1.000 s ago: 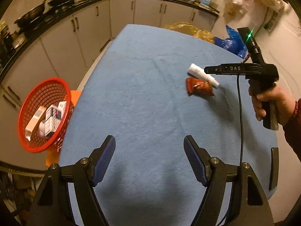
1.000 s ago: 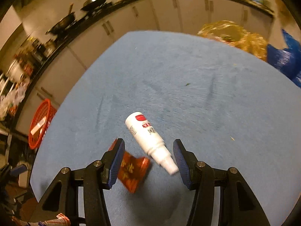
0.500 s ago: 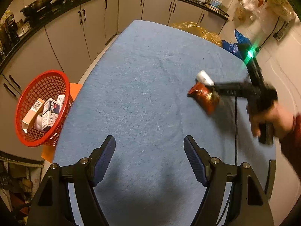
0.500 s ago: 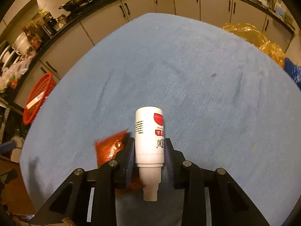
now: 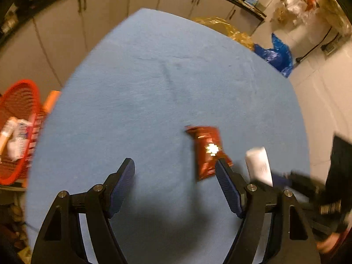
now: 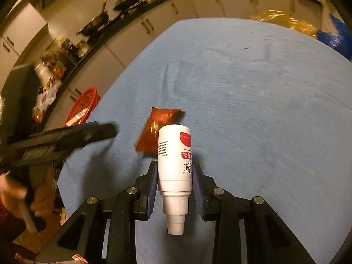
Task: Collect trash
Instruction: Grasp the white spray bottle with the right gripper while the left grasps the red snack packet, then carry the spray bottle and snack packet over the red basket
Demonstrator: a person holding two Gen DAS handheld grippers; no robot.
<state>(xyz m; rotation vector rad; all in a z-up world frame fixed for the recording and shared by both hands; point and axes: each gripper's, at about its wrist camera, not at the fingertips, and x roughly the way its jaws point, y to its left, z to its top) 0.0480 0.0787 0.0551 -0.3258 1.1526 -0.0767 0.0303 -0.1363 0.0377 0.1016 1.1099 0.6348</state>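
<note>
The right gripper (image 6: 175, 176) points steeply down, its fingers (image 6: 153, 183) clamped together on something; the left gripper (image 5: 175, 184) hangs wide apart.

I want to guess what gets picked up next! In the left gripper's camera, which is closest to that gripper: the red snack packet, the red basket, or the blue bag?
1. Red snack packet, by the left gripper's right finger.
2. Red basket, off the table's left edge.
3. Blue bag, beyond the far right edge.
</note>
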